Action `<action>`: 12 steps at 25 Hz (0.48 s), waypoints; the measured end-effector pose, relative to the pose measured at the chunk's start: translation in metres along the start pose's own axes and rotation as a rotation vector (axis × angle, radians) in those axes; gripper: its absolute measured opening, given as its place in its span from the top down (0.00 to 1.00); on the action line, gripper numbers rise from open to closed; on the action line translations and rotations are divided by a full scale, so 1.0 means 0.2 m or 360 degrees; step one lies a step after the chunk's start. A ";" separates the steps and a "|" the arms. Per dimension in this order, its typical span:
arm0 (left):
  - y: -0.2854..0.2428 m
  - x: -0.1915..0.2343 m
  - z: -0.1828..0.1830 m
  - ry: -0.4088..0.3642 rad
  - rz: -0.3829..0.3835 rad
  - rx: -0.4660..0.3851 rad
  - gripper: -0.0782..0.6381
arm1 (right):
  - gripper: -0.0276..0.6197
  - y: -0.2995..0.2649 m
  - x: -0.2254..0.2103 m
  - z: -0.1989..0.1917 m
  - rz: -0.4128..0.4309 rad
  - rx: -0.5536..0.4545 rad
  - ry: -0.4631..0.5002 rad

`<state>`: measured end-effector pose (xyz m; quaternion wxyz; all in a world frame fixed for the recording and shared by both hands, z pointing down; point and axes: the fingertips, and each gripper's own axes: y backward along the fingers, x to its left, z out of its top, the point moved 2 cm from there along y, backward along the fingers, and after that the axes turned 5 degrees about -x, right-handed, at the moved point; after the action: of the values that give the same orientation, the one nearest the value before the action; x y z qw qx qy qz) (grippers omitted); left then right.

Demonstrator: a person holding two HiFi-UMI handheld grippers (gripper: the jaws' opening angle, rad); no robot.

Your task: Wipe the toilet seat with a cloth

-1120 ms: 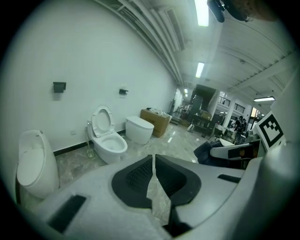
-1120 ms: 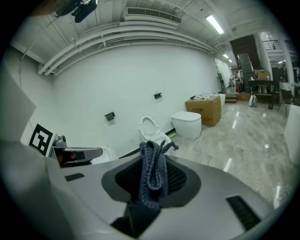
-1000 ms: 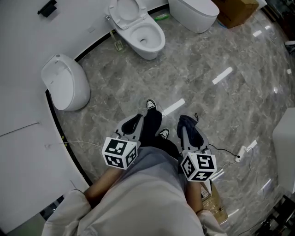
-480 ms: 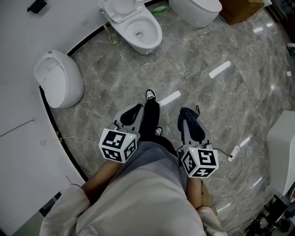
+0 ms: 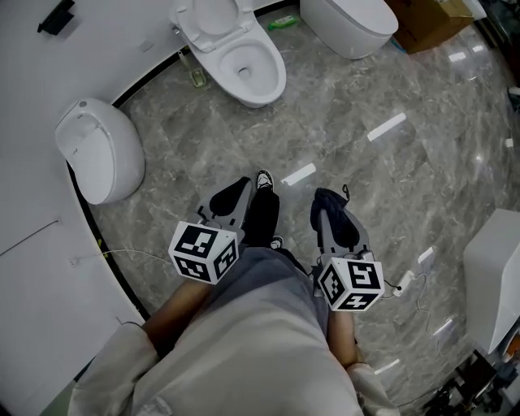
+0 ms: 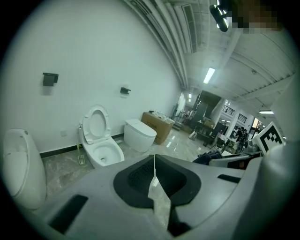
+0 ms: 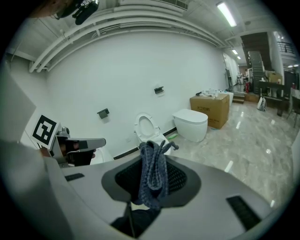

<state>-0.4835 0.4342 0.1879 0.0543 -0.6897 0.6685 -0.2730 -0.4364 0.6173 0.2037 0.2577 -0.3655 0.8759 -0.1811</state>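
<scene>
You are in the approach phase; wiping has not begun. Over the last second the marble floor [image 5: 406, 179] slides back beneath you: the power strip [image 5: 406, 281] drifts lower in the head view, the cabinet [image 5: 496, 284] at your right comes further into frame, and your leading shoe [image 5: 264, 180] changes place. Read this as a walk toward the toilet [image 5: 260, 81]. Both grippers hold the same forward, downward-tilted pose relative to your body throughout. The left gripper [image 6: 154, 174] has its fingers closed flat against each other with nothing between them. The right gripper [image 7: 151, 187] has its fingers clamped on the dark blue-grey cloth [image 7: 152, 173], which stands bunched above the pads and hangs partly below them; the grip looks unchanged across the step. The toilet stands against the wall, well apart from both grippers, between the urinal [image 5: 97, 150] and a second, closed toilet [image 5: 349, 24], with its lid [image 5: 207, 18] raised. At this range you cannot tell whether the toilet seat lies on the bowl or is lifted with the lid; confirm this as you close in. Continue forward until the bowl rim sits just below the right gripper. Watch that the loose cloth end does not drag or slip free before contact.
</scene>
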 end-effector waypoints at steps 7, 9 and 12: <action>-0.28 0.18 0.26 -0.0042 -0.0030 -0.0025 0.88 | 0.83 -0.33 0.01 0.28 0.0022 0.0005 0.0042; -0.36 0.23 0.35 -0.0045 -0.0040 -0.0060 0.88 | 0.83 -0.42 0.01 0.35 0.0037 0.0005 0.0058; -0.43 0.32 0.45 -0.0048 -0.0052 -0.0120 0.88 | 0.83 -0.57 0.04 0.44 0.0076 0.0008 0.0098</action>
<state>-0.3687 0.3562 0.1696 0.0338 -0.7061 0.6660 -0.2381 -0.3277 0.5238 0.1878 0.2356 -0.3382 0.8914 -0.1882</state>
